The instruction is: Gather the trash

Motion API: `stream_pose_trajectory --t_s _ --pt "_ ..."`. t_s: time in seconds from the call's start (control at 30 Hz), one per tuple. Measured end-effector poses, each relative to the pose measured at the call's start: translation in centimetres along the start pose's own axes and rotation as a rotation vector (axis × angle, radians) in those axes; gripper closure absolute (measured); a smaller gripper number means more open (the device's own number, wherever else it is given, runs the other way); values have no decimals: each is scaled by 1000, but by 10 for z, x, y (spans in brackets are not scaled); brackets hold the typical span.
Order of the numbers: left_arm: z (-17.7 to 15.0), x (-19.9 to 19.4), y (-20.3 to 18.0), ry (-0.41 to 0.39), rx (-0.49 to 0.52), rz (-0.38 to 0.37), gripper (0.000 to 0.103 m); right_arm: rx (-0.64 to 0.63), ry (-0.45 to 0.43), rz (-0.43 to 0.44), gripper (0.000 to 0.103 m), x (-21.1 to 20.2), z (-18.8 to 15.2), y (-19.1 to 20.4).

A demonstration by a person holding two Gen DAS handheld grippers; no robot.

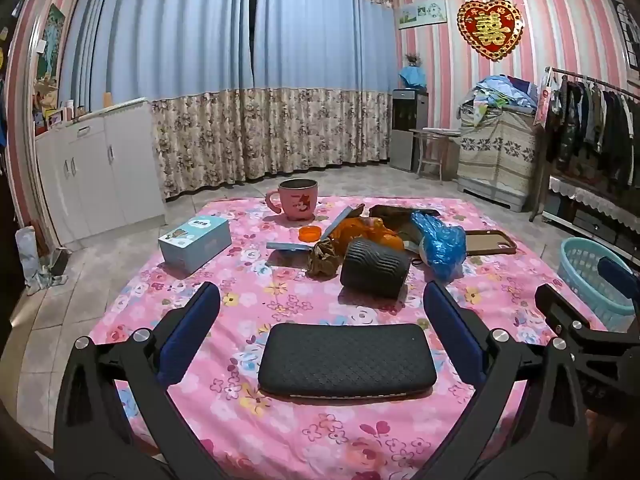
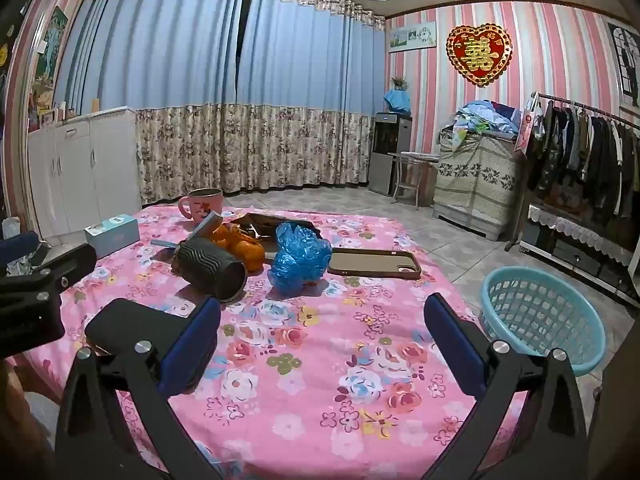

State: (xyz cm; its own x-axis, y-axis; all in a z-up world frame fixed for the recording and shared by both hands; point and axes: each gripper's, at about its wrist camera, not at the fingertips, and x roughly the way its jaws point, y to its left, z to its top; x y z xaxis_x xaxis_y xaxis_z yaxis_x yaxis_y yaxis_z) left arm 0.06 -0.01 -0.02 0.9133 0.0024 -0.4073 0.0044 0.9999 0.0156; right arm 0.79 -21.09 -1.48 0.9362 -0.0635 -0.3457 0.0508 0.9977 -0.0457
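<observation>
Claw state: left claw (image 1: pixel 320 344) and right claw (image 2: pixel 322 344) are both standing fully spread, gripping nothing.
Trash location: crumpled blue bag (image 2: pixel 300 256) is lying ahead of the right claw, left of centre; brown wrapper (image 1: pixel 326 258) is sitting ahead of the left claw, touching the orange bag (image 1: pixel 360 232).
Bin location: basket (image 2: pixel 540 316) is standing on the floor, right of the right claw.
Risk, mix-up: black pouch (image 1: pixel 346 362) is lying between the left fingers; closing now is likely grabbing it instead of trash.
Risk, slip: thin bag is likely sliding from the pads.
Risk, knock: dark cylinder (image 1: pixel 376 266) is lying on its side and may roll.
View difference: only the left view is showing the wrapper and orange lid (image 1: pixel 310 234); the right view is showing the basket whole.
</observation>
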Motion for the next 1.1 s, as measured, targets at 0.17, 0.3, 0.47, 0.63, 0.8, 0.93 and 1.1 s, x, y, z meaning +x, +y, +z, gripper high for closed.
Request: stream_pose_trajectory --t_s 0.17,0.3,0.47,0.63,0.8,0.93,1.1 --pt "0 0 -1 -7 13 -3 5 3 2 0 4 0 0 0" --pt "-2 0 -4 -7 18 0 5 -2 4 0 4 1 -1 1" --pt "-1 -1 0 -11 13 -7 5 -1 5 0 4 1 0 1" --pt "-1 -1 1 -12 10 -5 5 1 6 0 4 0 0 0" --pt "1 -3 1 -10 10 -6 5 2 7 1 4 1 0 0" --pt "1 -2 1 -13 12 -6 5 2 7 1 4 1 0 -1" --pt "2 -3 1 -14 13 -4 5 3 7 1 4 1 0 -1"
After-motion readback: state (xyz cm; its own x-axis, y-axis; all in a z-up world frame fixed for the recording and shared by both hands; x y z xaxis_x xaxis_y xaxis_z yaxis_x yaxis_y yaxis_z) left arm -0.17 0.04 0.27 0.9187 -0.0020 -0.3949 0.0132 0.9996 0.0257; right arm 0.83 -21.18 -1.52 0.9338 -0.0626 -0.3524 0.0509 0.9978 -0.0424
